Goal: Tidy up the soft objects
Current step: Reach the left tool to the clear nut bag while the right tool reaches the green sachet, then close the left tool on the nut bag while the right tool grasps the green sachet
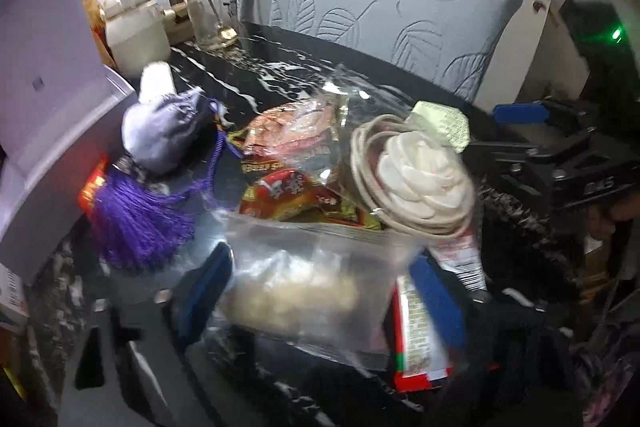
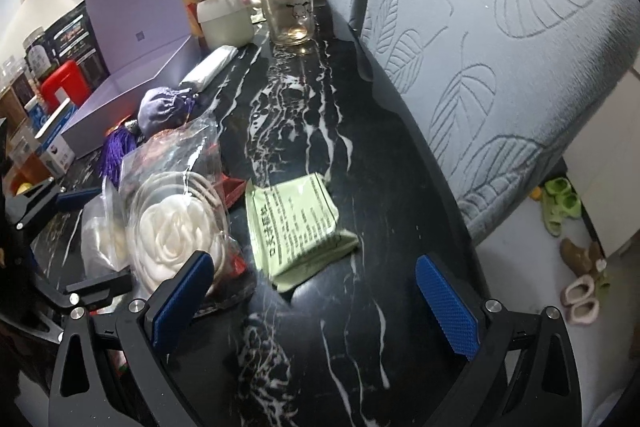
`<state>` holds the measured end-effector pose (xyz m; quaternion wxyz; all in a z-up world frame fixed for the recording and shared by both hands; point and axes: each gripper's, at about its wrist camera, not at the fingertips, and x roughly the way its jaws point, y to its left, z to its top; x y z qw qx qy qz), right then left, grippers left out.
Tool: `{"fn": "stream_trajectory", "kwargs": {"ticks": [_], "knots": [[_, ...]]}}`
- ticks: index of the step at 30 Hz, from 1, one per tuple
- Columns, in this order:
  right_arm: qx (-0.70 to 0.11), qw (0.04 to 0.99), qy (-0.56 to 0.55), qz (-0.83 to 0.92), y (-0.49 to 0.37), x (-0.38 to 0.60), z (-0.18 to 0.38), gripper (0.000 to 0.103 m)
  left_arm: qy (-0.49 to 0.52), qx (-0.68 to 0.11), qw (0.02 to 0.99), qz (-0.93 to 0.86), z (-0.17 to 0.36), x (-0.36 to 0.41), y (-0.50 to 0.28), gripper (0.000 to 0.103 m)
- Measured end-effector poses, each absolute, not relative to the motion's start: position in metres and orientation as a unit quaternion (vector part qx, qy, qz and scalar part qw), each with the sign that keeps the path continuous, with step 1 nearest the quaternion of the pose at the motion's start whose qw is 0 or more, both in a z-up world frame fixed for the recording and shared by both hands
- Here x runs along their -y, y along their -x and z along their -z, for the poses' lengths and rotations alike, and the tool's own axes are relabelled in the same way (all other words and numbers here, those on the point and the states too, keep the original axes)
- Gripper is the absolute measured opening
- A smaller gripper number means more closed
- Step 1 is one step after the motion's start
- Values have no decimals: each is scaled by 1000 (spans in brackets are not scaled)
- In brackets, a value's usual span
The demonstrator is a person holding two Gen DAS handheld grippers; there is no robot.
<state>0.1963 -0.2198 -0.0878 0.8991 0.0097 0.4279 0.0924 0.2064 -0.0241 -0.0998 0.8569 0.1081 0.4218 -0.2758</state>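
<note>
In the left wrist view, my left gripper (image 1: pixel 320 287) stands open around a clear zip bag (image 1: pixel 304 287) of pale beige stuff, which lies blurred between its blue pads (image 1: pixel 208 283). Beyond it lie red snack packets (image 1: pixel 288 187), a purple pouch with a tassel (image 1: pixel 164 135) and a bagged white fabric flower with cord (image 1: pixel 420 179). My right gripper (image 2: pixel 316 307) is open over bare black marble. Its left finger (image 2: pixel 180 303) rests against the flower's bag (image 2: pixel 172 231). A green packet (image 2: pixel 298 227) lies just ahead of it.
An open lilac box (image 2: pixel 132 35) stands at the table's left. Behind it are a white roll (image 2: pixel 208 67), a cream jar (image 2: pixel 224 15) and a glass with a spoon (image 2: pixel 290 15). Grey leaf-pattern chairs (image 2: pixel 500 67) press against the table's (image 2: pixel 320 107) right edge. Slippers (image 2: pixel 560 207) lie on the floor.
</note>
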Motion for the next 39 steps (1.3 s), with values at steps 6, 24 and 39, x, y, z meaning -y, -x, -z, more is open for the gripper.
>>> {"fn": "stream_trajectory", "kwargs": {"ticks": [6,24,39], "knots": [[-437,896,19,-82,-210,214,90,94,-101,-417,861,274,101,21,-207,59],[-443,889,64,-90,-220,194,96,51,10,-442,867,232,93,-14,-196,58],[-419,903,35,-82,-184,199,81,43,33,-435,874,214,87,-29,-161,58]]}}
